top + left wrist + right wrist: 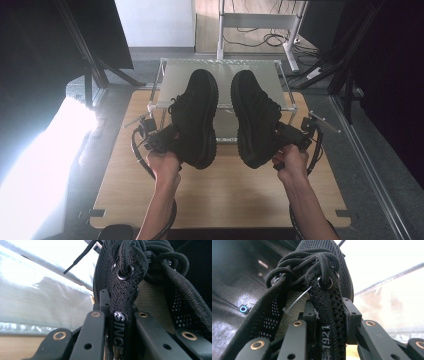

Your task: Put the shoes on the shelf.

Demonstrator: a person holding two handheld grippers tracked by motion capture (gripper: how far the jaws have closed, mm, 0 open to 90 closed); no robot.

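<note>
Two black lace-up shoes hang in the air above the wooden table (225, 192), toes pointing away from me. My left gripper (171, 138) is shut on the outer collar of the left shoe (197, 115). In the left gripper view the jaws (120, 322) pinch the collar wall of this shoe (125, 285), which bears white lettering, just below a lace eyelet. My right gripper (281, 134) is shut on the outer collar of the right shoe (254, 117). The right gripper (329, 322) clamps that shoe's collar (324, 297), and a thin plastic tag tie sticks out by the tongue.
A low metal rack (172, 82) with translucent shelves stands at the table's far edge, right behind the shoes. Dark frame posts (92, 70) flank both sides. A desk frame with cables (260, 30) lies beyond. Strong glare washes over the floor at the left (45, 165).
</note>
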